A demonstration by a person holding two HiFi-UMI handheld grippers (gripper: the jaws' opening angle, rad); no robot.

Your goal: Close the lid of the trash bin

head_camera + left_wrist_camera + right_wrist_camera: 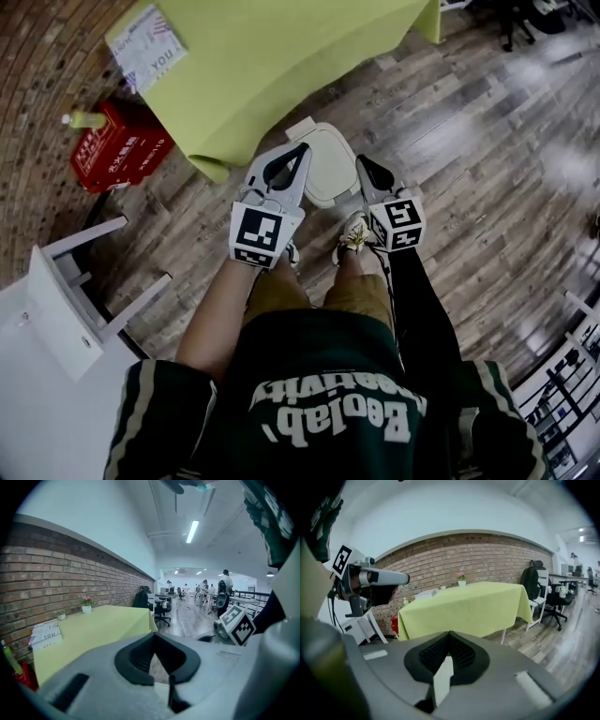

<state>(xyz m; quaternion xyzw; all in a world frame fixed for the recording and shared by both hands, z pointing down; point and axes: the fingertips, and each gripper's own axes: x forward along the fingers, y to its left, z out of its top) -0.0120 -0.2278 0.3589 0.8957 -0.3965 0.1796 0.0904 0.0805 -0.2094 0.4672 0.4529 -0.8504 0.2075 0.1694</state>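
In the head view a white trash bin stands on the wood floor just ahead of the person's feet, and its top looks flat and white from above. My left gripper hangs over the bin's left edge, jaws together with nothing between them. My right gripper is over the bin's right edge, also shut and empty. In the left gripper view the left gripper has its dark jaws meeting at the tip. The right gripper view shows the same for the right gripper. Both gripper views face out level into the room.
A table with a yellow-green cloth stands just beyond the bin. A red box sits on the floor at the left by the brick wall. A white chair is at the near left. The person's shoes are next to the bin.
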